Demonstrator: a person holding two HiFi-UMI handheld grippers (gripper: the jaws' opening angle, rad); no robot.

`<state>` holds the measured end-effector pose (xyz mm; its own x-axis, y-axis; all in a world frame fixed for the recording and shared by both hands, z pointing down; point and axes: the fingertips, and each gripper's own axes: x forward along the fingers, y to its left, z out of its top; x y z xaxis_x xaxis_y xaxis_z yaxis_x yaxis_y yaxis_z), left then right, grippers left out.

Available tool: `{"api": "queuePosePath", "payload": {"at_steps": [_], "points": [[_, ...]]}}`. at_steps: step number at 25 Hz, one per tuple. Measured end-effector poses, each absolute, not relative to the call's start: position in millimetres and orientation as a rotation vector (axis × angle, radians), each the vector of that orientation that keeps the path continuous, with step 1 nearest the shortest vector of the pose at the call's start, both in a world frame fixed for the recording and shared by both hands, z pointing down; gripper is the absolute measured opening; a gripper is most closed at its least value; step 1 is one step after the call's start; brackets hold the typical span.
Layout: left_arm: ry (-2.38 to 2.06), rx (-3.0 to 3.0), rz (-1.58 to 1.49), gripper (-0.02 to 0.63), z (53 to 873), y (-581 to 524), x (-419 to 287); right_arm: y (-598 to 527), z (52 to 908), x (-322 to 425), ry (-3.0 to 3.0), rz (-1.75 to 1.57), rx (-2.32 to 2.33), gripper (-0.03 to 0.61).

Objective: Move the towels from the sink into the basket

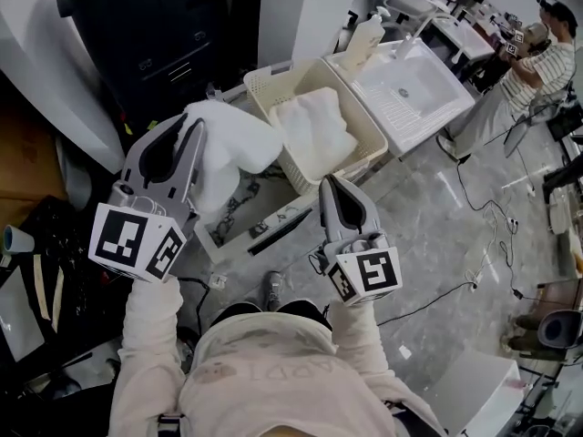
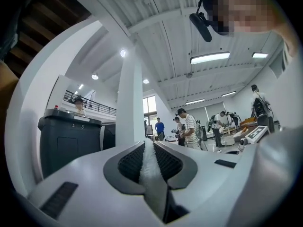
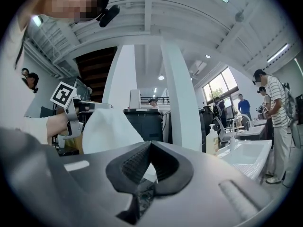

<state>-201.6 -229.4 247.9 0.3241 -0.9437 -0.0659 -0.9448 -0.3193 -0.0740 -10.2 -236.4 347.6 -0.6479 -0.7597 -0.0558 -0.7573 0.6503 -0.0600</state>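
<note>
Towel (image 1: 235,148), white and fluffy, hangs bunched from the left claw (image 1: 193,130).

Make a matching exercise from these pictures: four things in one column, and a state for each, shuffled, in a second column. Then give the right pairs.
Things
1. left gripper
2. right gripper
3. basket
4. sink

States
A. bare, nothing lying in it
B. fingers shut on nothing
C. a white towel lies in it
D. fingers clamped on a hanging towel

Pairs: 1-D, 2-B, 3-C, 4-A
</note>
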Motion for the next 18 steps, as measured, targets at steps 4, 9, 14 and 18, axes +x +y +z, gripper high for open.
{"api": "queuePosePath", "payload": {"at_steps": [4, 9, 14, 18], "points": [[1.719, -2.461, 0.042, 0.057, 229.2, -239.3, -187.2, -242.1, 343.5, 5.7, 2.756, -0.038, -1.319, 0.011], [1.657, -2.431, 0.083, 0.057, 199.6, -253.4, -170.5, -246.9, 339.6, 24.5, 2.731, -0.024, -1.363, 0.011], [1.589, -2.407, 0.105, 0.057, 170.9, -273.6, -148.9, -250.9, 337.0, 46.3, 2.701, -0.021, -1.411, 0.01], [1.54, -2.378, 0.116, 0.057, 143.8, -290.6, -129.6, -254.8, 335.7, 66.5, 2.676, -0.026, -1.453, 0.011]]}}
